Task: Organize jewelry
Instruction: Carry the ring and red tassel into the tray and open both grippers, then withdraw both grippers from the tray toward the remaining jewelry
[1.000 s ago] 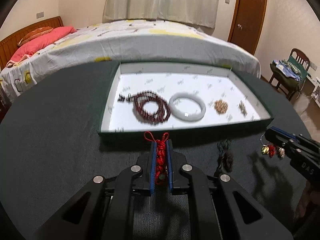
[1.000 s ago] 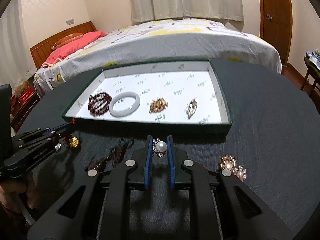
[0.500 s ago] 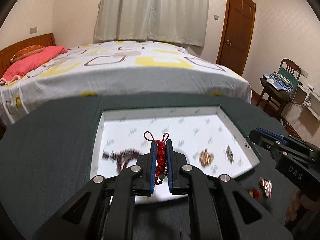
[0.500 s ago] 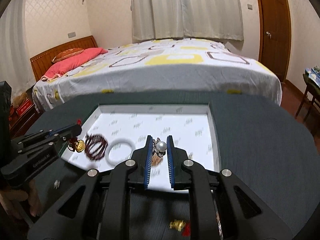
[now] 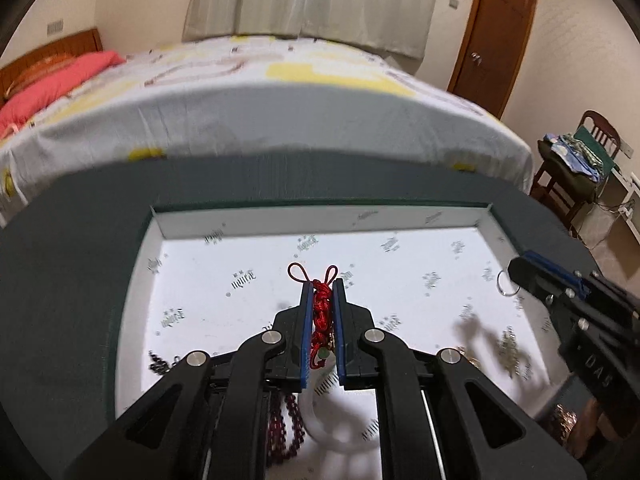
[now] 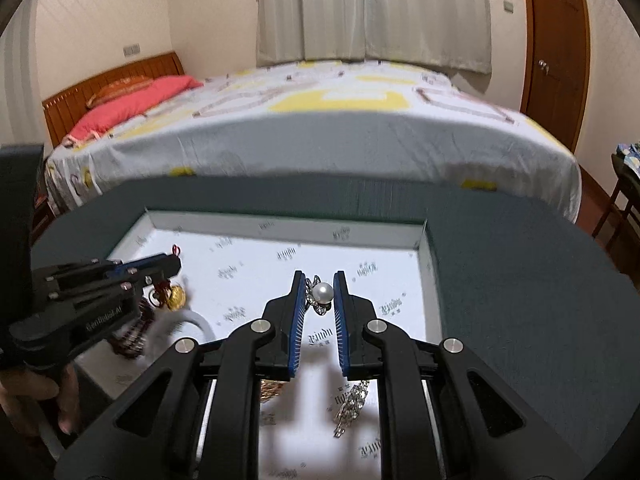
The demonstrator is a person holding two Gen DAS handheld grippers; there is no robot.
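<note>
Hovering over the white tray (image 5: 256, 220), the left gripper (image 5: 320, 300) pinches a red knotted charm (image 5: 322, 312) and the right gripper (image 6: 318, 296) a pearl brooch (image 6: 322, 293); beads, a bangle and what look like brooches already lie below the jaws, so both pieces await placing.

Both fisheye cameras ride just behind their claws, angled down and close over the white tray (image 5: 224, 220), facing the bed (image 5: 256, 92) beyond the surface's far edge. Each view catches the other claw at its side.
</note>
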